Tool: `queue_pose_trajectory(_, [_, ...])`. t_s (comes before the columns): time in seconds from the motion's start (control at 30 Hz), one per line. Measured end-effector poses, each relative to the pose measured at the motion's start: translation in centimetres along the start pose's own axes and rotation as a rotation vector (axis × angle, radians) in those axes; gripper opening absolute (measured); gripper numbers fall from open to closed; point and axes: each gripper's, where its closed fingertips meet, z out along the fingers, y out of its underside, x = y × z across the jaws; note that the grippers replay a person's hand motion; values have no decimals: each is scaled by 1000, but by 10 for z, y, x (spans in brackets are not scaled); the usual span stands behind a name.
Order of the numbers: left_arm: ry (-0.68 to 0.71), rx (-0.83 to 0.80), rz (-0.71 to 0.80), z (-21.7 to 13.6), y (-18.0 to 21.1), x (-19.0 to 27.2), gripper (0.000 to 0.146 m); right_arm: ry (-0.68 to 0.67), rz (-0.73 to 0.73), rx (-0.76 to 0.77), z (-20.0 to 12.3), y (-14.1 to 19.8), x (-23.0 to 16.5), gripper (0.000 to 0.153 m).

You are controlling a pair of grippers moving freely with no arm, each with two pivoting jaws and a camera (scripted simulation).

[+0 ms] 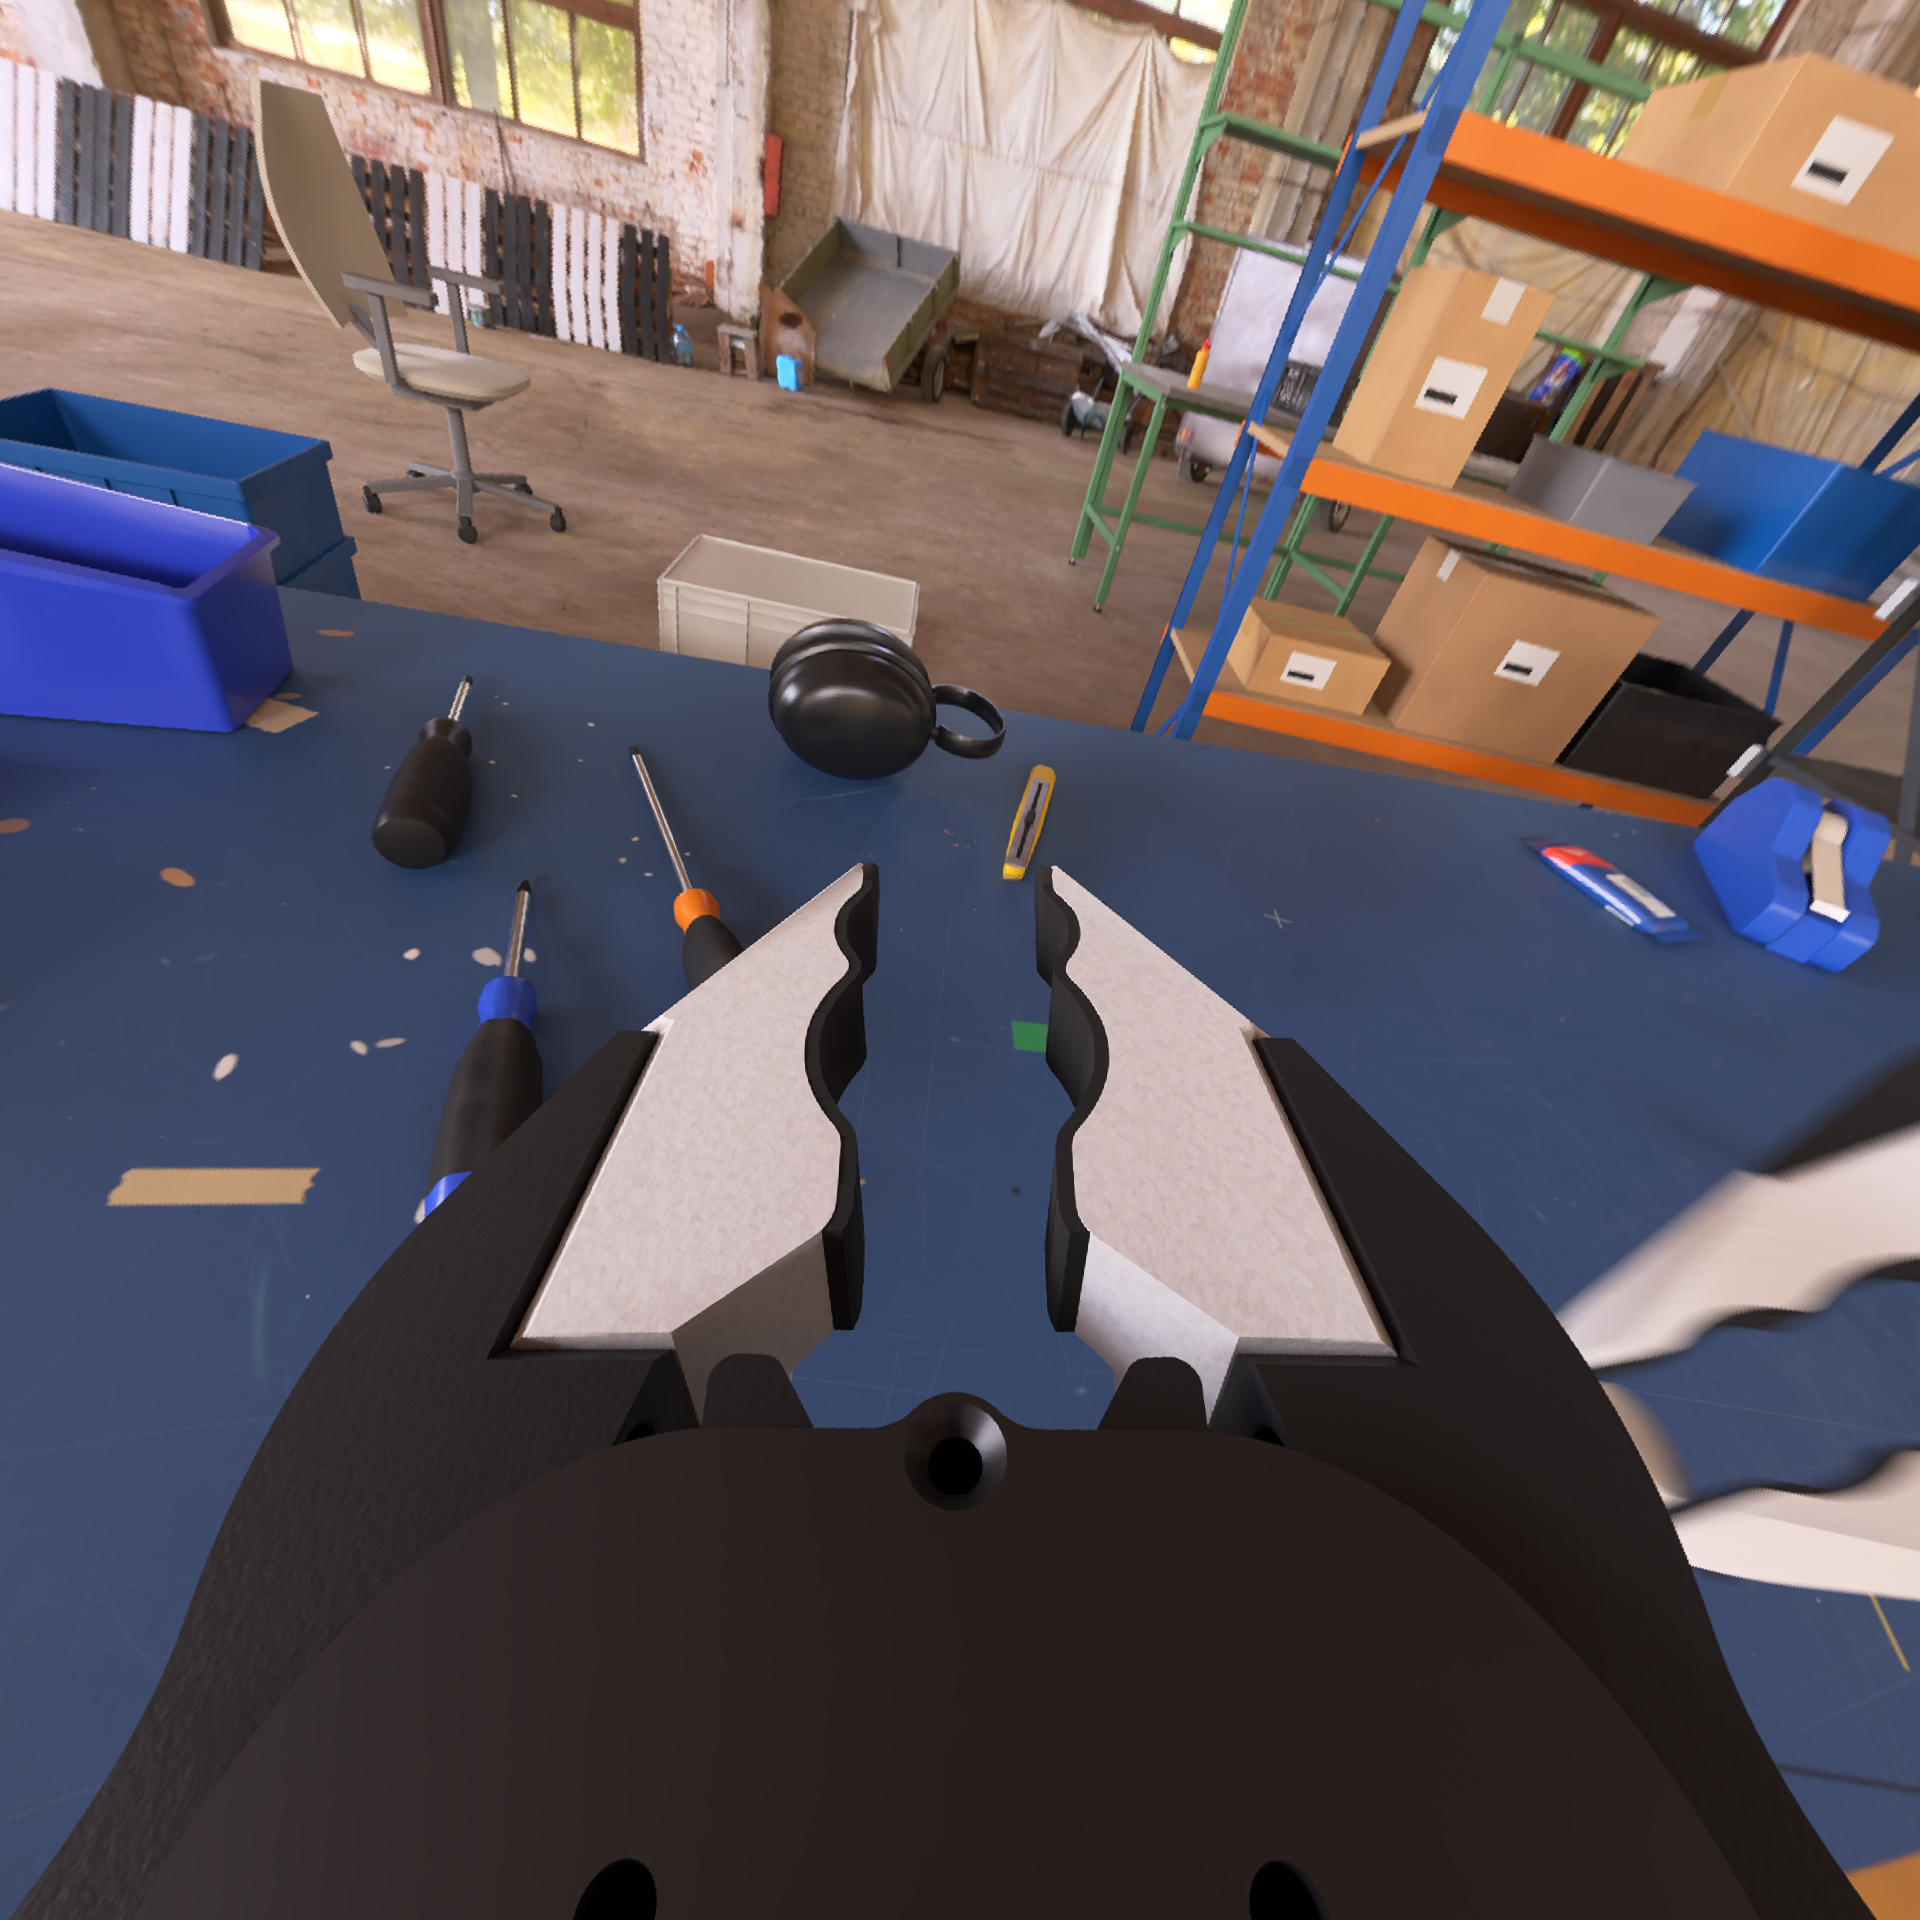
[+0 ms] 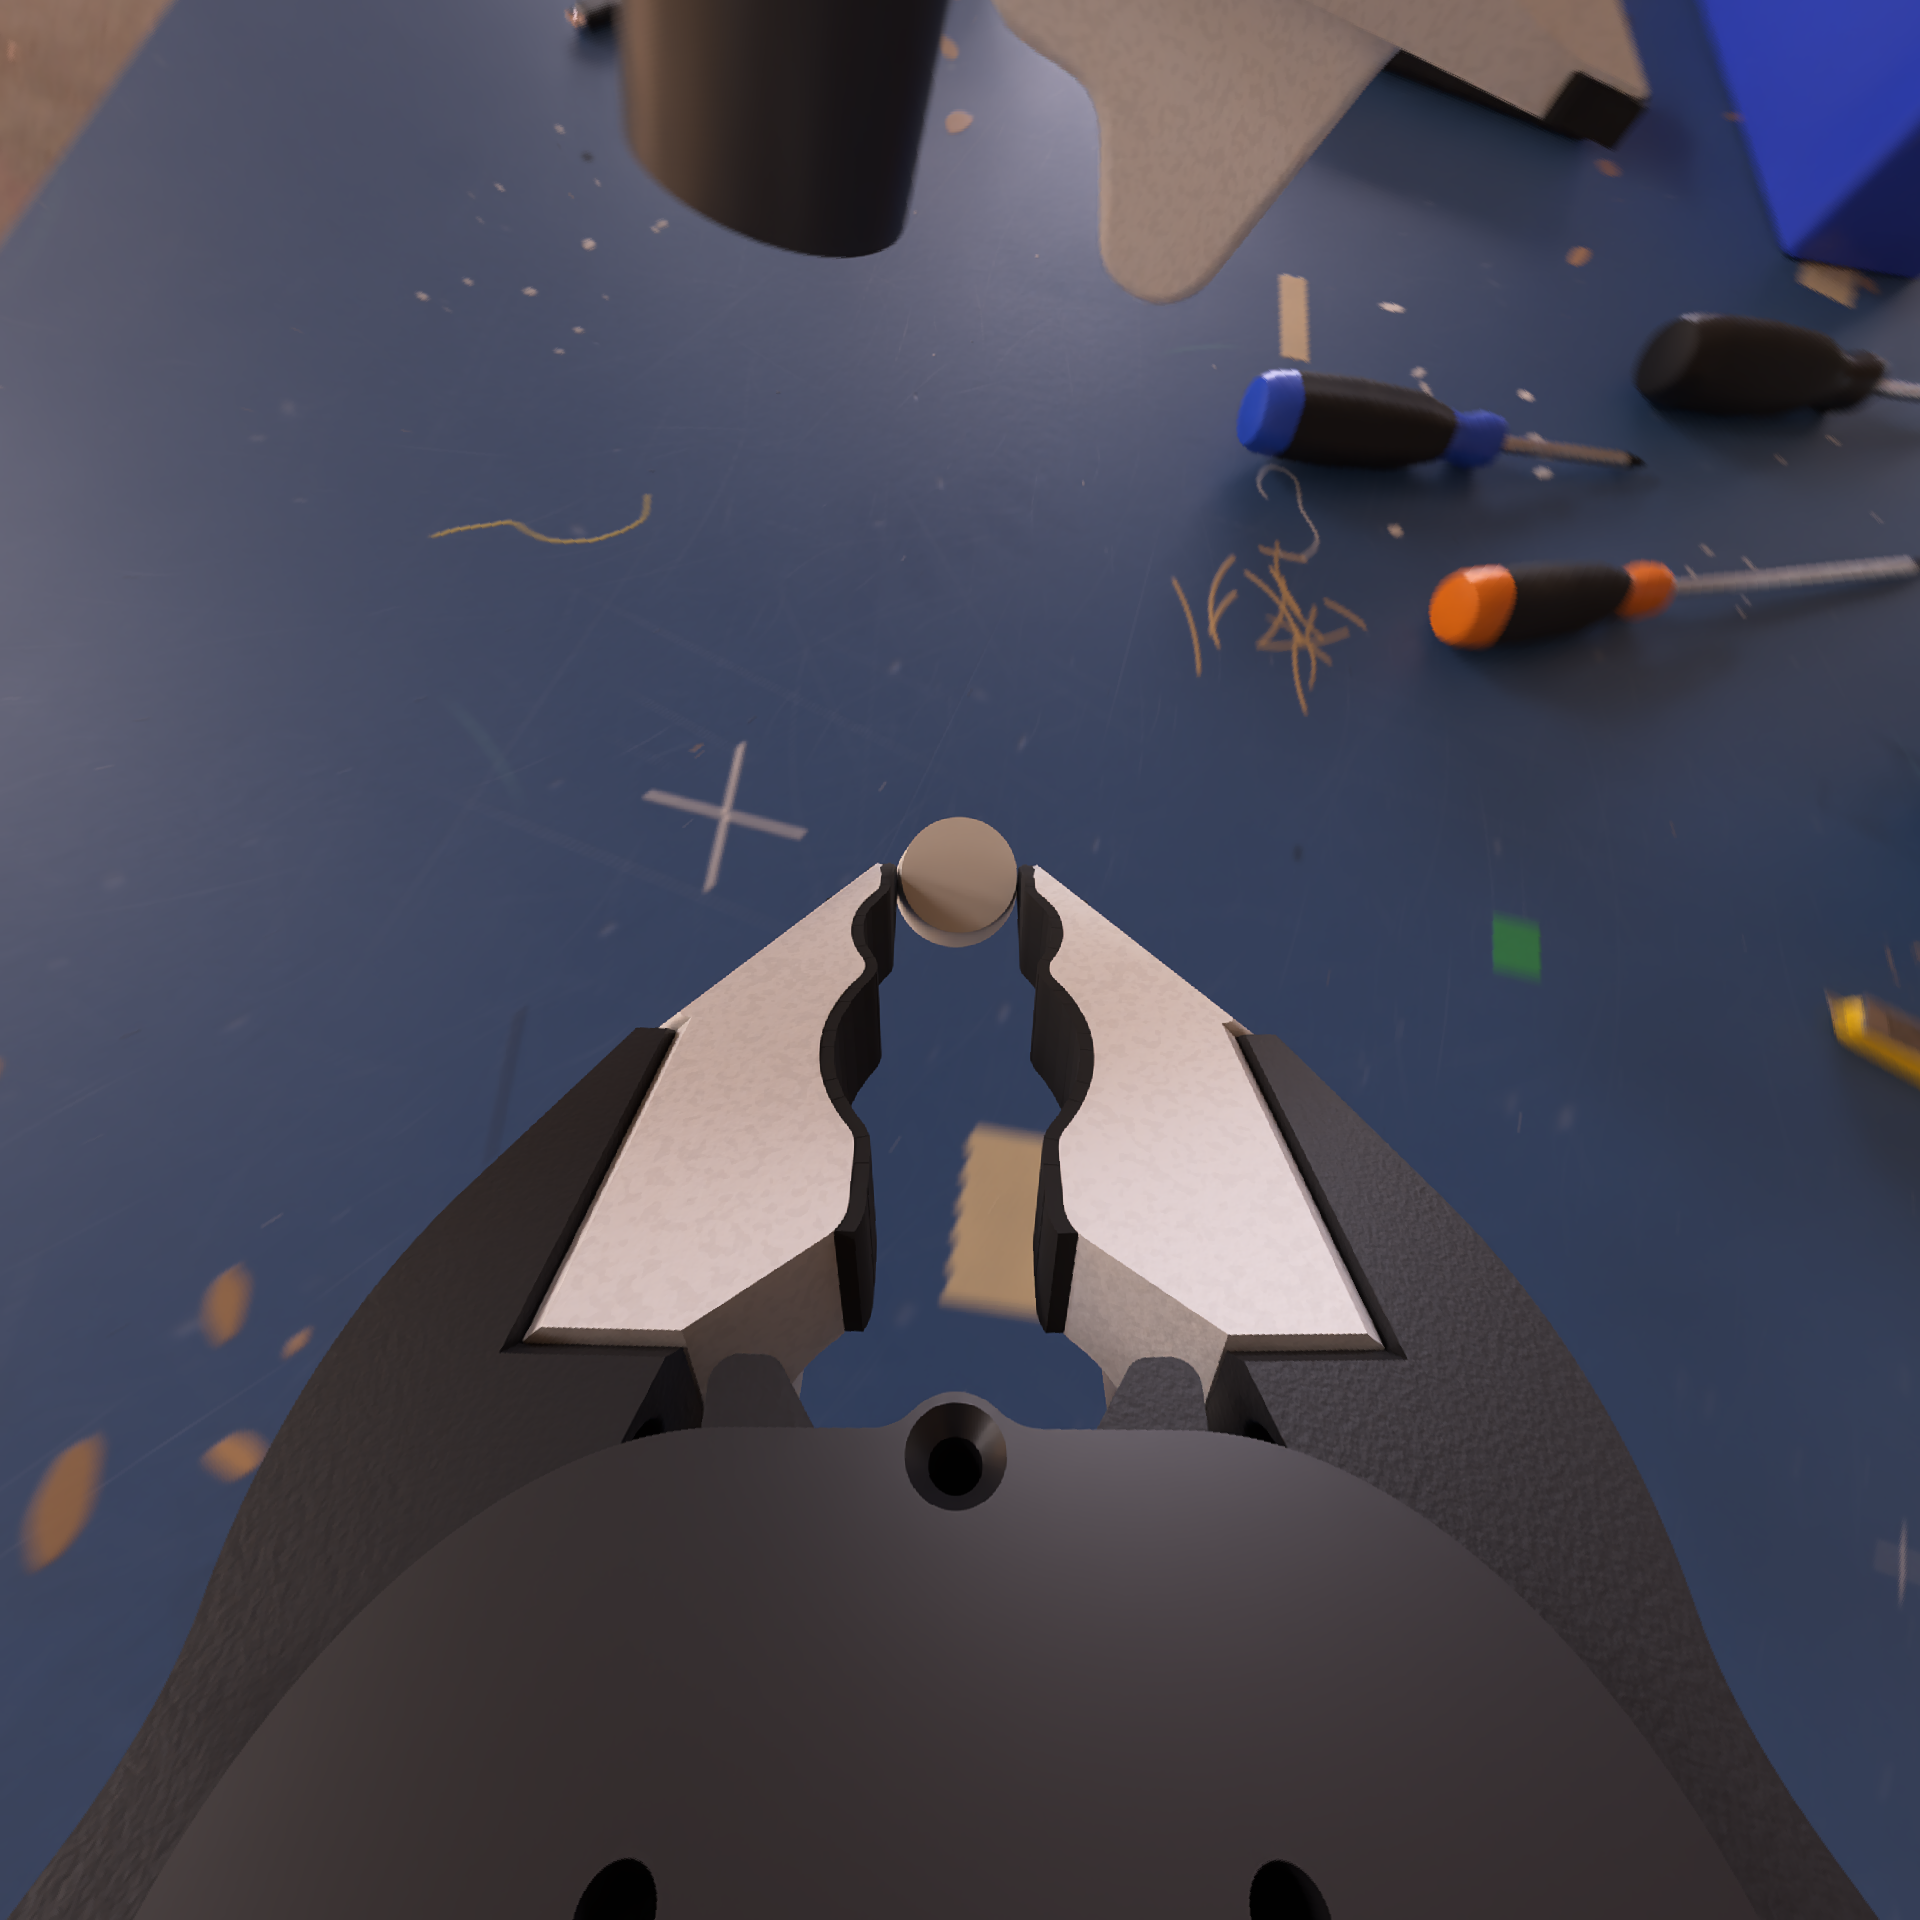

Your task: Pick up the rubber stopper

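The rubber stopper (image 2: 956,878) is a small round beige plug. My right gripper (image 2: 956,906) is shut on it, with the stopper pinched between the two fingertips over the blue table (image 2: 416,727). My left gripper (image 1: 956,894) is open and empty, hovering above the table with its jaws apart. The right gripper also shows blurred at the right edge of the left wrist view (image 1: 1766,1382). The left gripper's body hangs at the top of the right wrist view (image 2: 1195,156).
Three screwdrivers lie to the left: black (image 1: 426,790), orange-collared (image 1: 681,883), blue-collared (image 1: 494,1060). A black round weight with a ring (image 1: 852,701), a yellow utility knife (image 1: 1029,821), a blue bin (image 1: 125,613) and a blue tape dispenser (image 1: 1787,873) sit farther out.
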Motion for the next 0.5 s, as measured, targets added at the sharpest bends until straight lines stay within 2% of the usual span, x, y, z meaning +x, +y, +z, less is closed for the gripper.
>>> queue_pose_trajectory(0.1, [4, -35, 29, 8, 3, 11, 30, 59, 87, 48, -54, 28, -26, 23])
queue_pose_trajectory(0.2, [54, -57, 77, 18, -1, 42, 32, 159, 149, 39, -108, 76, -44, 23])
queue_pose_trajectory(0.37, [229, -114, 254, 39, 2, 139, 35, 295, 230, -95, -180, 186, -58, 23])
queue_pose_trajectory(0.5, [345, -237, 385, 58, 35, 213, 37, 326, 329, -93, -209, 250, -58, 23])
